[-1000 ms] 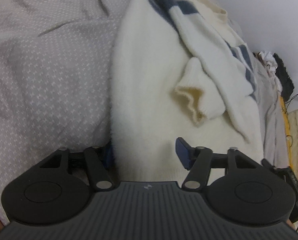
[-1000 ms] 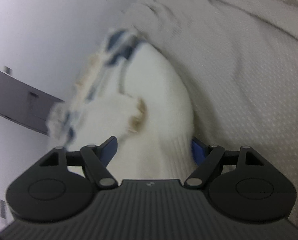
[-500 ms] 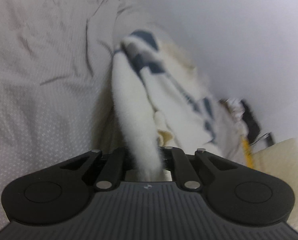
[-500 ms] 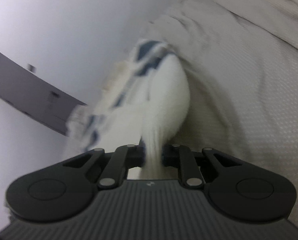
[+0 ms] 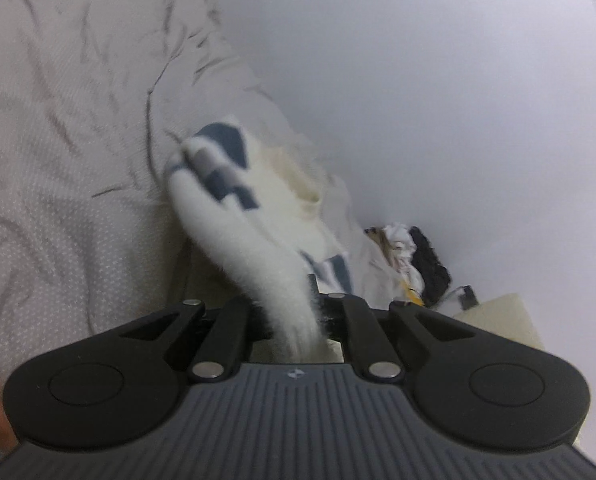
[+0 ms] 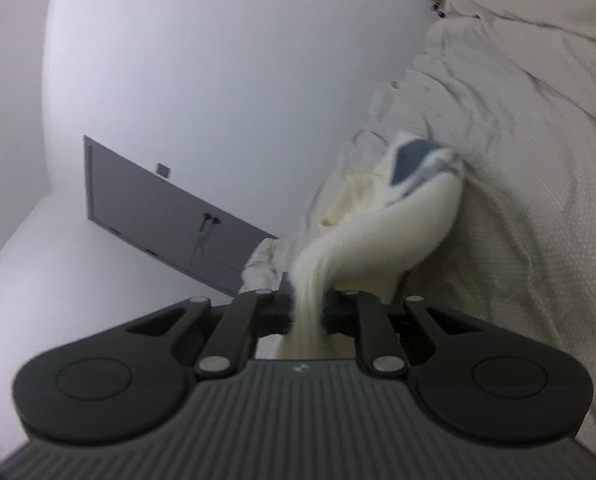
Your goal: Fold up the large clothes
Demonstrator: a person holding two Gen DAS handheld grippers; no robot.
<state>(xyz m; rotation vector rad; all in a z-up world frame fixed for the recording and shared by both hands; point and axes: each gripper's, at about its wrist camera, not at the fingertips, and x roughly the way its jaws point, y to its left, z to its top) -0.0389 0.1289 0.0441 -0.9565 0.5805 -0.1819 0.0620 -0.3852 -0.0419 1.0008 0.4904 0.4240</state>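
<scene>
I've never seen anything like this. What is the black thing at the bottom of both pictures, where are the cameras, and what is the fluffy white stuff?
There is no robot here. A person holds a hand tool in each hand, each with two fingers that pinch like tongs. A small wide-angle camera rides on each tool and looks forward along the fingers, so the black shape at the bottom is the tool itself. One picture comes from the left hand's tool, the other from the right's.

The fluffy thing is a cream sweater with blue stripes. The left gripper is shut on one part of its edge, the right gripper on another, and the fabric is stretched up from a bed sheet, grey with small white marks. Behind it is a plain wall. In the right view there is a grey door.
</scene>
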